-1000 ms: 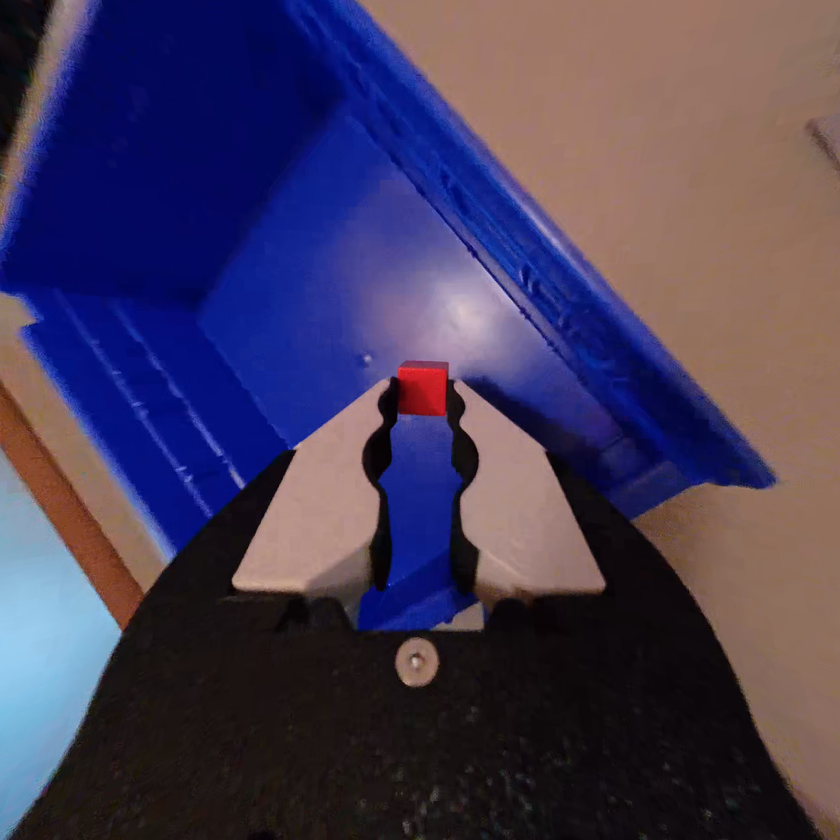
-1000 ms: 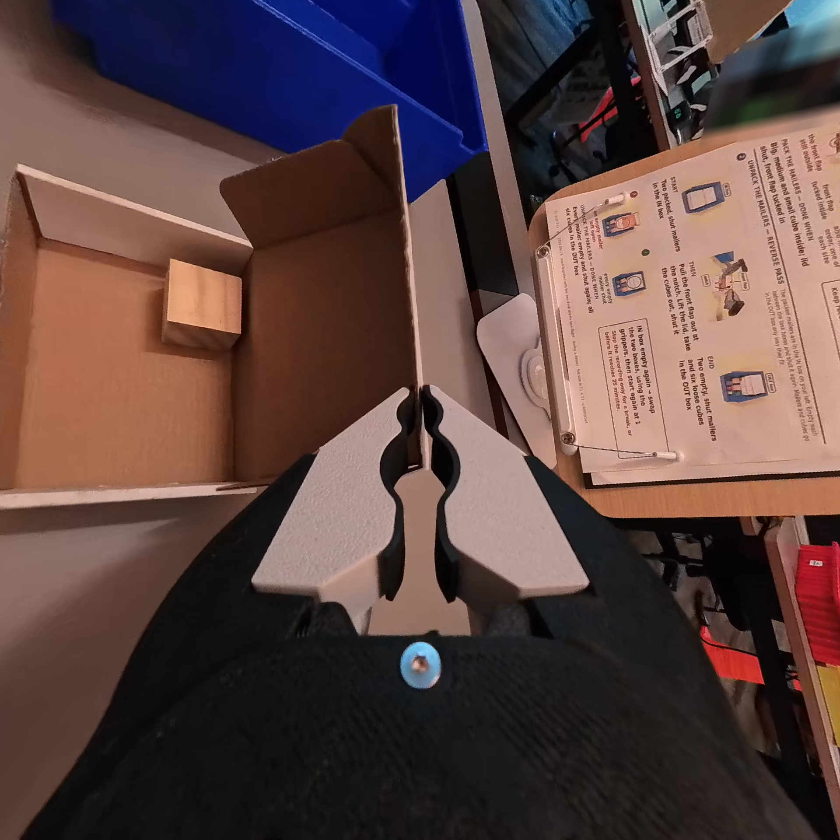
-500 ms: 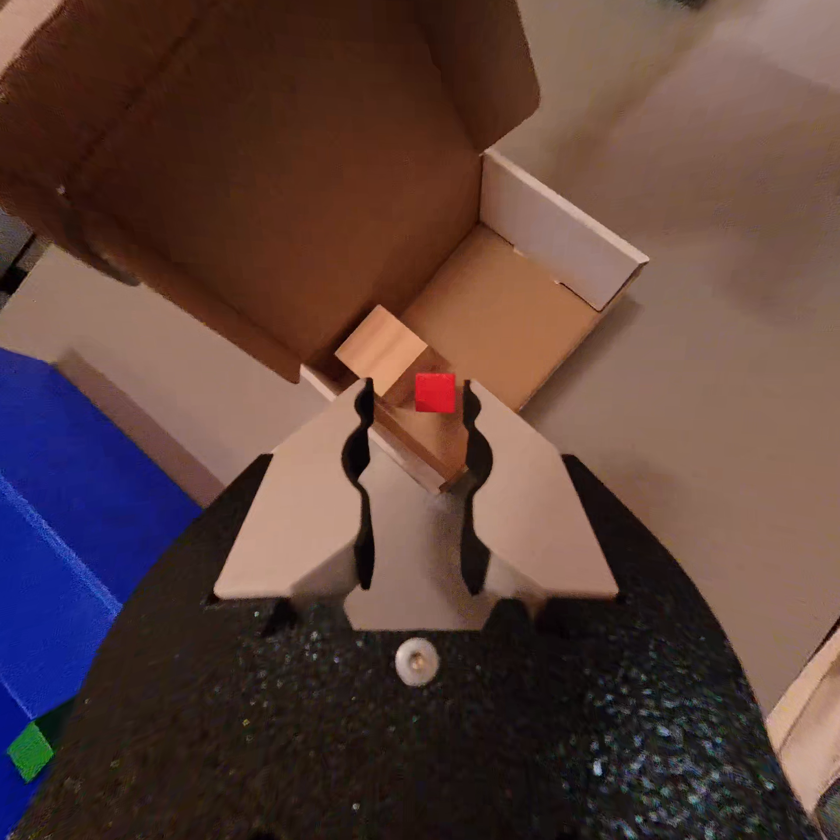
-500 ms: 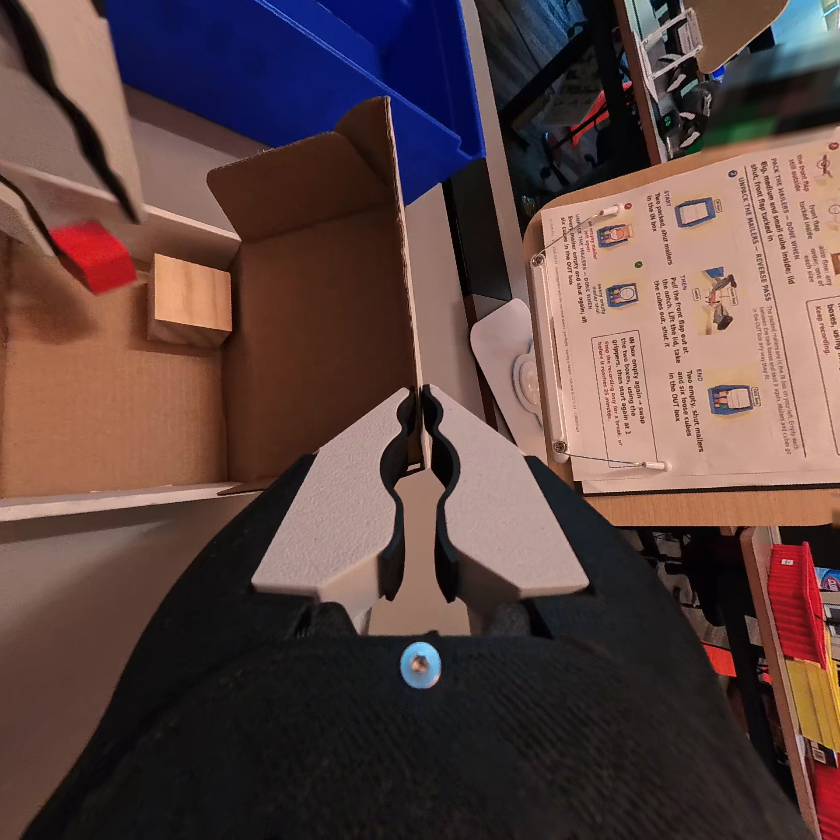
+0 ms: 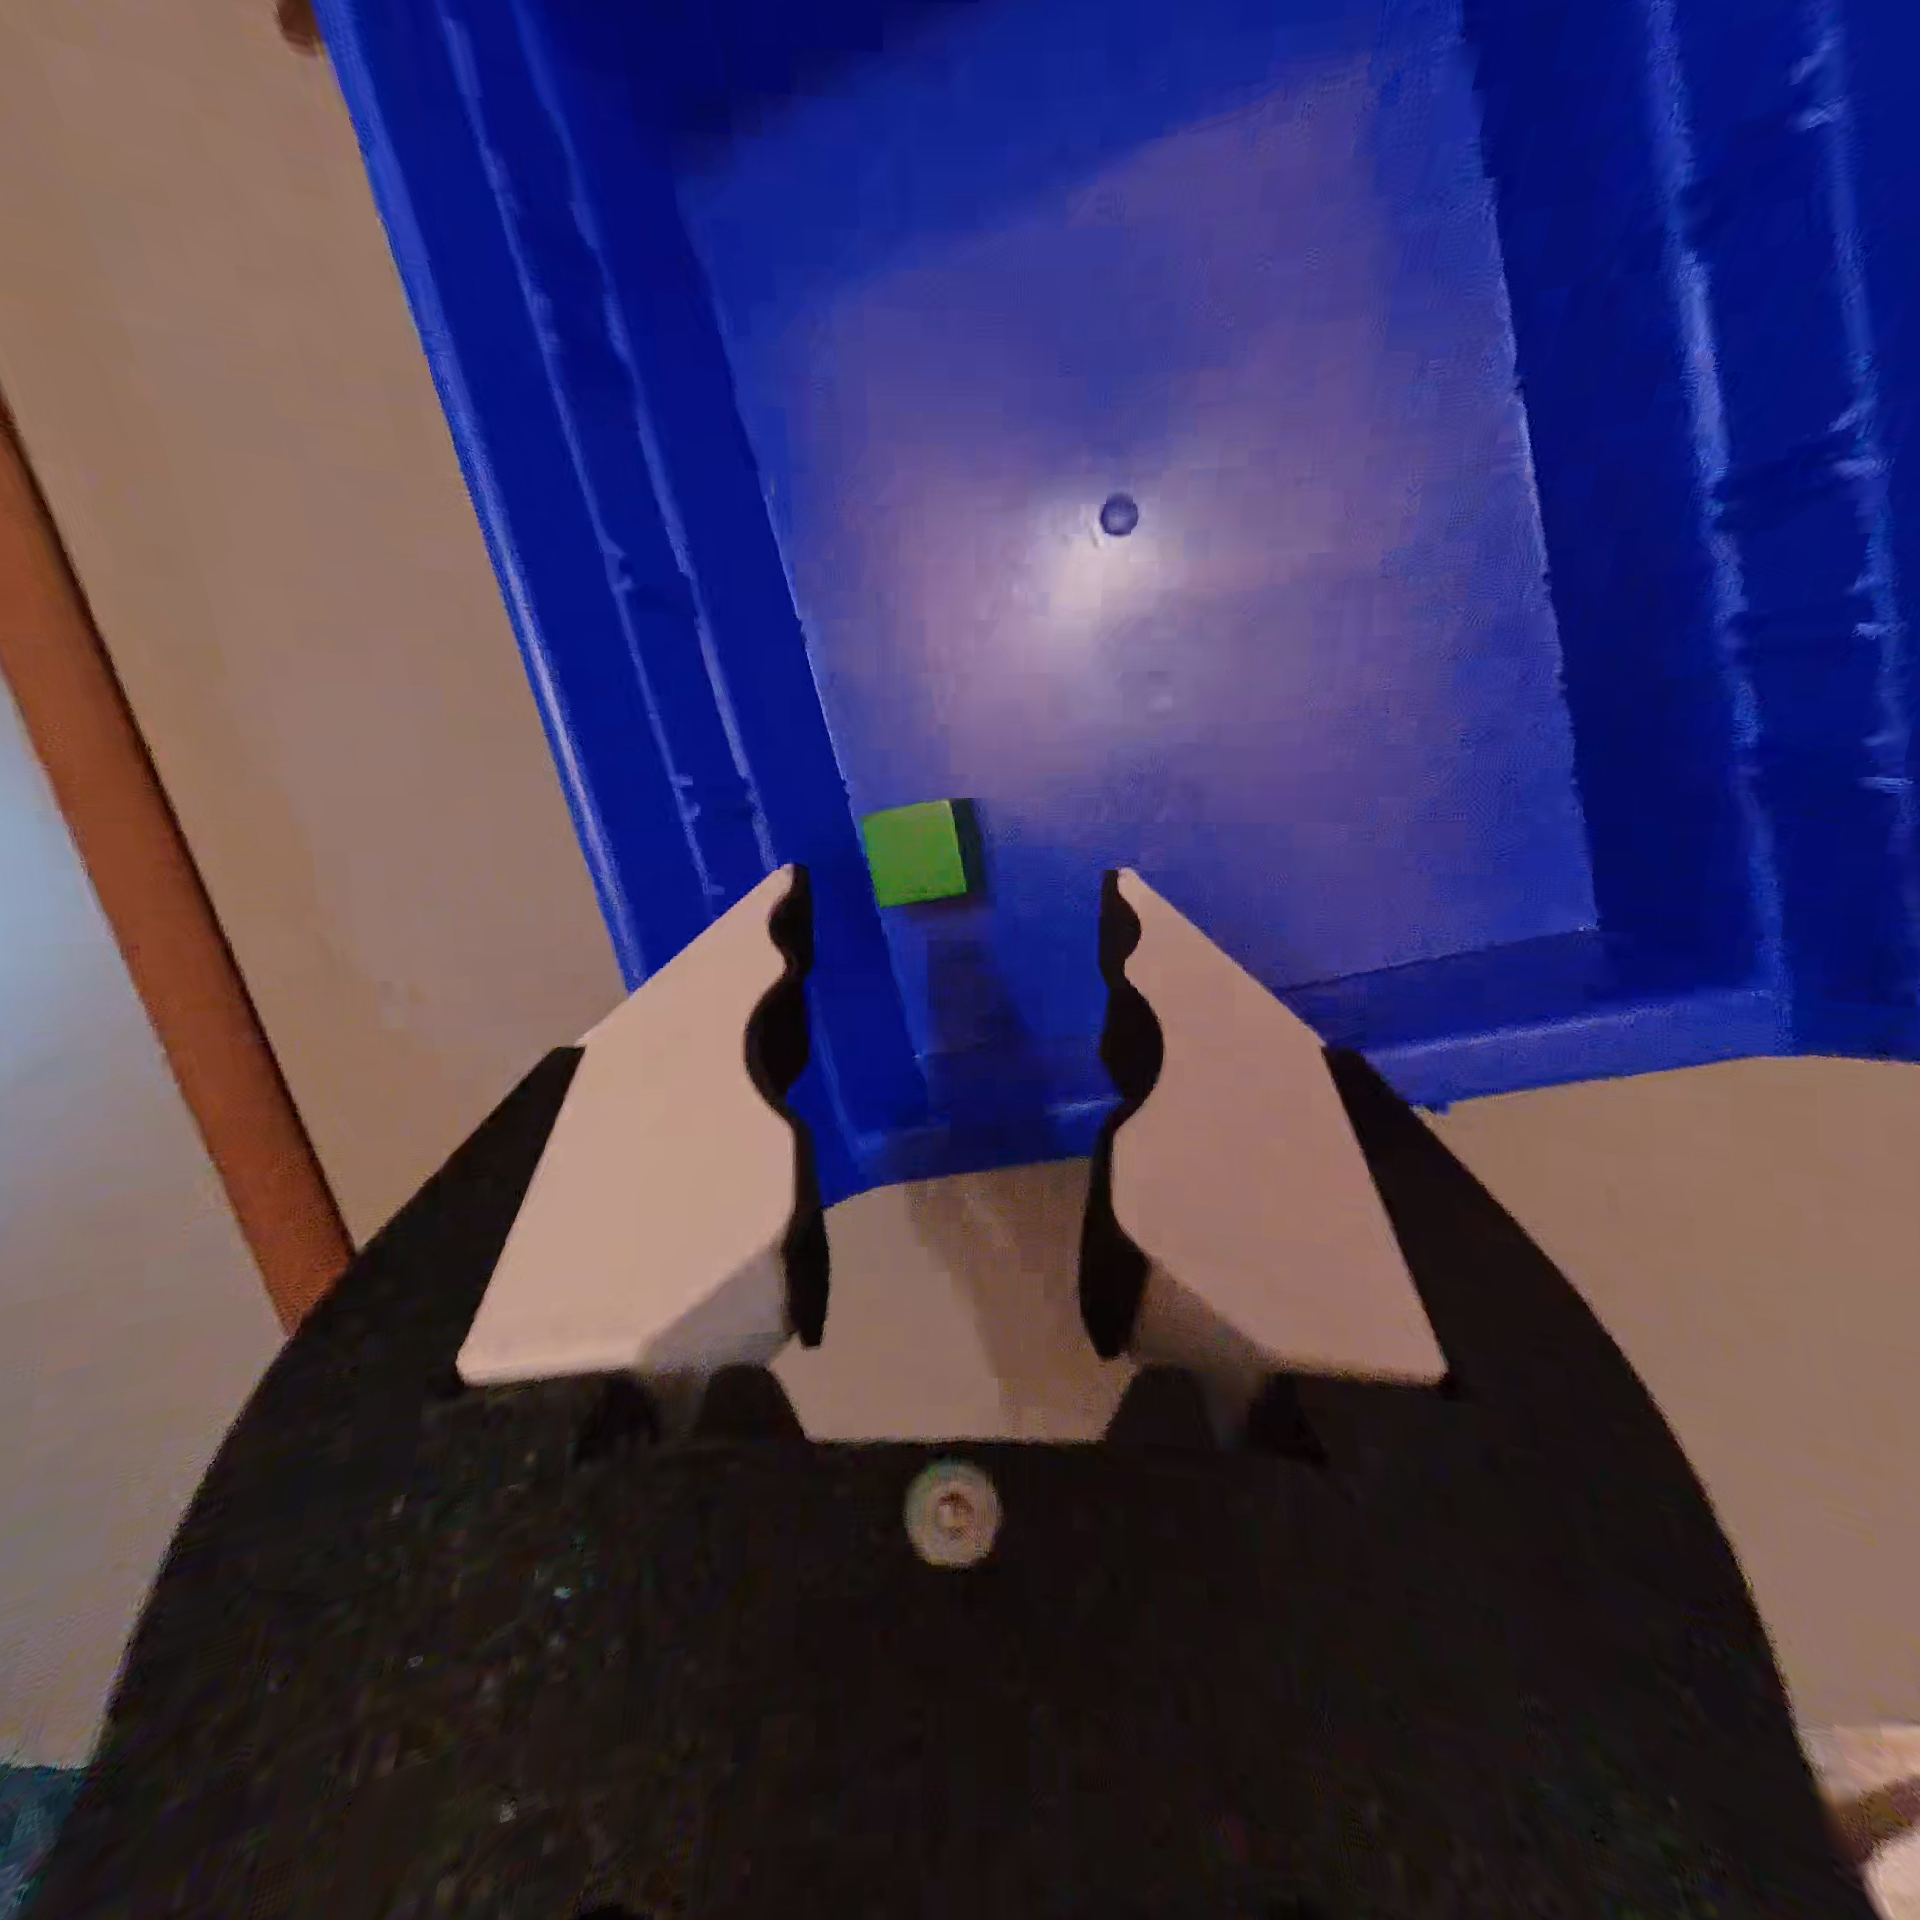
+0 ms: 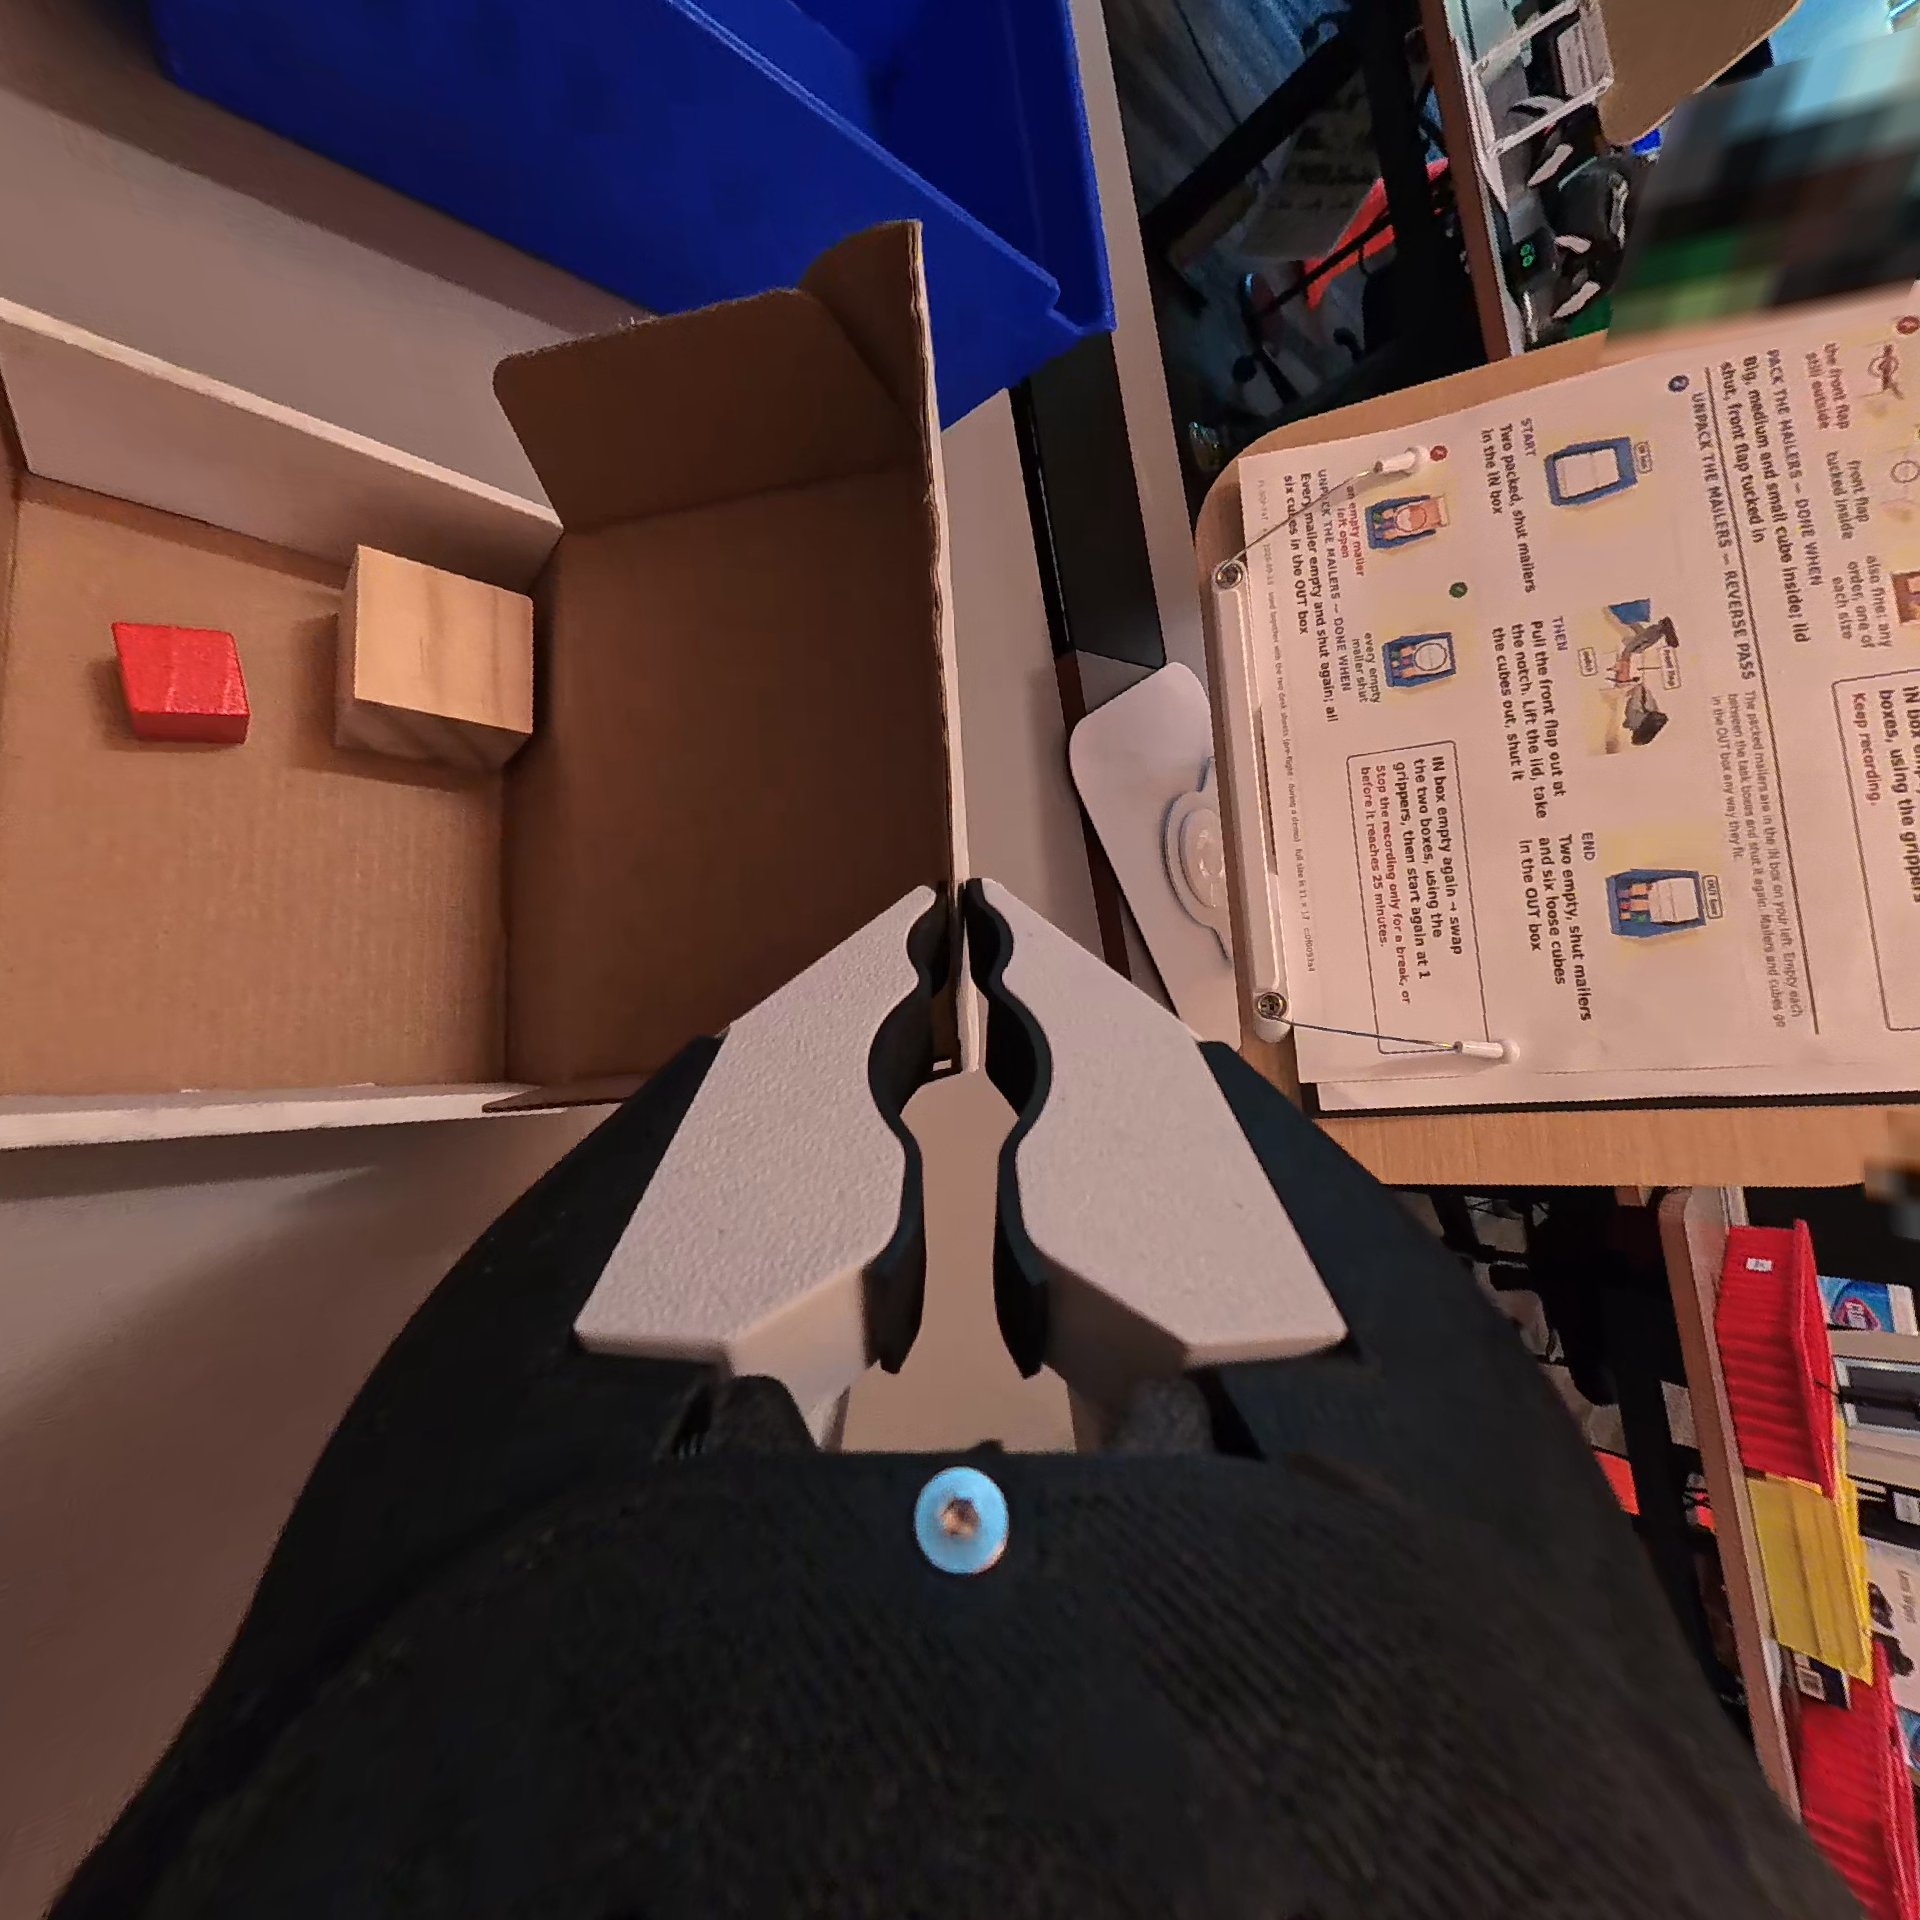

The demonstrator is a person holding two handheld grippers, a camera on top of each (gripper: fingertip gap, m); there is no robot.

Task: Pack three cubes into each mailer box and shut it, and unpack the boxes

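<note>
Left wrist view: the left gripper (image 5: pixel 954 883) is seen with its jaws spread apart and nothing held between them, poised over the near end of a blue bin (image 5: pixel 1704 520). A green cube (image 5: pixel 916 854) lies on the bin floor, close to the bin's left wall and just beyond the left fingertip (image 5: pixel 781 896). The bin is set on a beige table (image 5: pixel 260 540).

Right wrist view: the right gripper (image 6: pixel 957 896) is seen closed on the raised lid (image 6: pixel 748 665) of an open mailer box (image 6: pixel 260 914), the lid's edge being pinched between the fingertips so that the lid is held upright. Inside the box a wooden cube (image 6: pixel 436 655) rests near the lid hinge, and a red cube (image 6: pixel 182 681) lies apart from it, farther from the lid. Beyond the box a blue bin (image 6: pixel 644 156) is visible, and past the lid an instruction sheet (image 6: pixel 1600 707) lies on a side board.
</note>
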